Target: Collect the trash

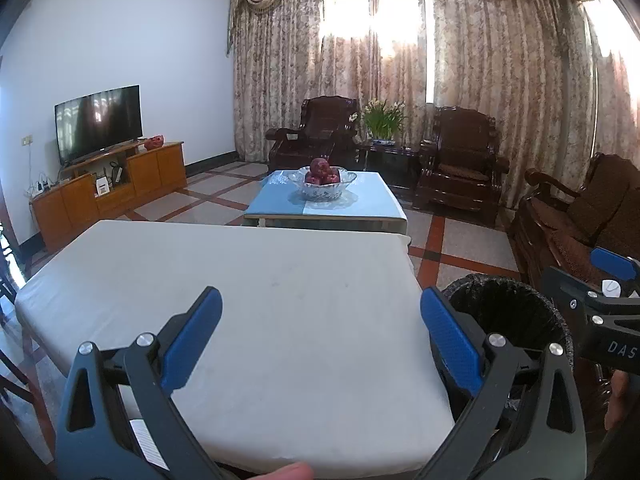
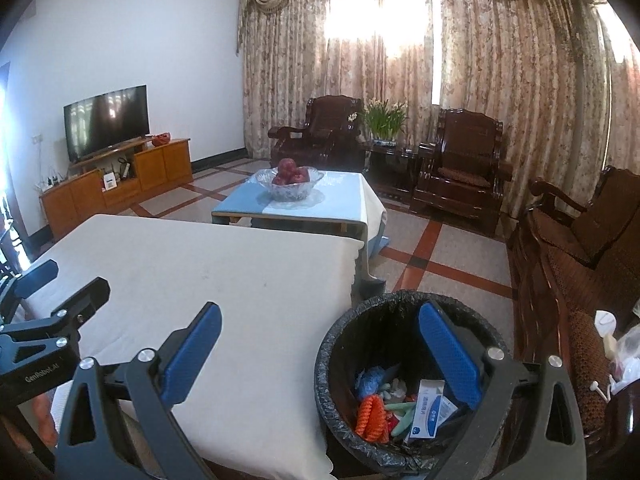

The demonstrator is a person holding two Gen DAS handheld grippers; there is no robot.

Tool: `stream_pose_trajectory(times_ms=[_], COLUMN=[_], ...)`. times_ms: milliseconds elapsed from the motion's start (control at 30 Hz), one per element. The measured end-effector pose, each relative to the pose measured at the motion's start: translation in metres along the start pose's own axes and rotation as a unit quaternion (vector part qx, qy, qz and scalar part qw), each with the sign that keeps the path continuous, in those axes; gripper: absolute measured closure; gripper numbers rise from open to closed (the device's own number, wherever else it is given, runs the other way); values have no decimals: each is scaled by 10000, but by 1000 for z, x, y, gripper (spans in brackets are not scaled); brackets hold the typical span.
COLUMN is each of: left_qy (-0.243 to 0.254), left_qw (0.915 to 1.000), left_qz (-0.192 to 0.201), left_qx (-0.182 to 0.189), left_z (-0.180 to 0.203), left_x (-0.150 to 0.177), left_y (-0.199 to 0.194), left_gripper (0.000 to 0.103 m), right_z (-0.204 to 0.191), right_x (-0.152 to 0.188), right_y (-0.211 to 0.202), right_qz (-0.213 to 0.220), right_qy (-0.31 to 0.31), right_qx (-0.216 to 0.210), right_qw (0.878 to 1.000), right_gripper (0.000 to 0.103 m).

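- With jaws spread wide and holding nothing, right gripper (image 2: 320,354) hovering over the table edge and the bin (image 2: 404,384).
- Left gripper (image 1: 321,338) likewise apart, empty, poised above the white tablecloth (image 1: 248,300).
- Down in the black liner: orange netting (image 2: 370,416), a blue-and-white packet (image 2: 430,412), other scraps.
- No trash visible on the cloth; collecting looks essentially finished.
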State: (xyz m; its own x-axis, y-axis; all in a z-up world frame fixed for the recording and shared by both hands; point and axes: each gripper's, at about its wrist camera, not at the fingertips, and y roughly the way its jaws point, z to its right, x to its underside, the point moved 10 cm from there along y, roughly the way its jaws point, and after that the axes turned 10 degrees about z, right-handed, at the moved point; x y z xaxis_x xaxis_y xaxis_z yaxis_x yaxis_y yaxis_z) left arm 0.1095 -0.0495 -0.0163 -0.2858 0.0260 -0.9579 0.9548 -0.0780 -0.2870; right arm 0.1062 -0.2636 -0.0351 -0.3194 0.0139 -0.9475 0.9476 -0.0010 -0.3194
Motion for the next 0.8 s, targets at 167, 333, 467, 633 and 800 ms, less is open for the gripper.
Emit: stream_pose_trajectory(times_ms=[167, 333, 467, 633, 800], left_qy=[25, 25, 22, 7, 6], left_qw=[10000, 10000, 10000, 9999, 9999], left_qz=[40, 65, 82, 112, 113], left_qx=[22, 27, 27, 22, 22], left_z=[6, 7, 8, 8, 9], left_x=[-1, -2, -5, -5, -4], left_y=[-2, -4, -5, -9, -9], left_gripper=[6, 6, 6, 6, 6], right_z=[2, 1, 2, 2, 1], right_x=[-3, -4, -2, -3, -3], right_y=[-2, -4, -6, -8, -8], right_qz=[86, 143, 171, 199, 214], right_qy=[18, 20, 3, -18, -32], right_qx=[9, 3, -3, 13, 31], right_qw=[10000, 9999, 9999, 9998, 9998], right_gripper=[6, 6, 6, 6, 6])
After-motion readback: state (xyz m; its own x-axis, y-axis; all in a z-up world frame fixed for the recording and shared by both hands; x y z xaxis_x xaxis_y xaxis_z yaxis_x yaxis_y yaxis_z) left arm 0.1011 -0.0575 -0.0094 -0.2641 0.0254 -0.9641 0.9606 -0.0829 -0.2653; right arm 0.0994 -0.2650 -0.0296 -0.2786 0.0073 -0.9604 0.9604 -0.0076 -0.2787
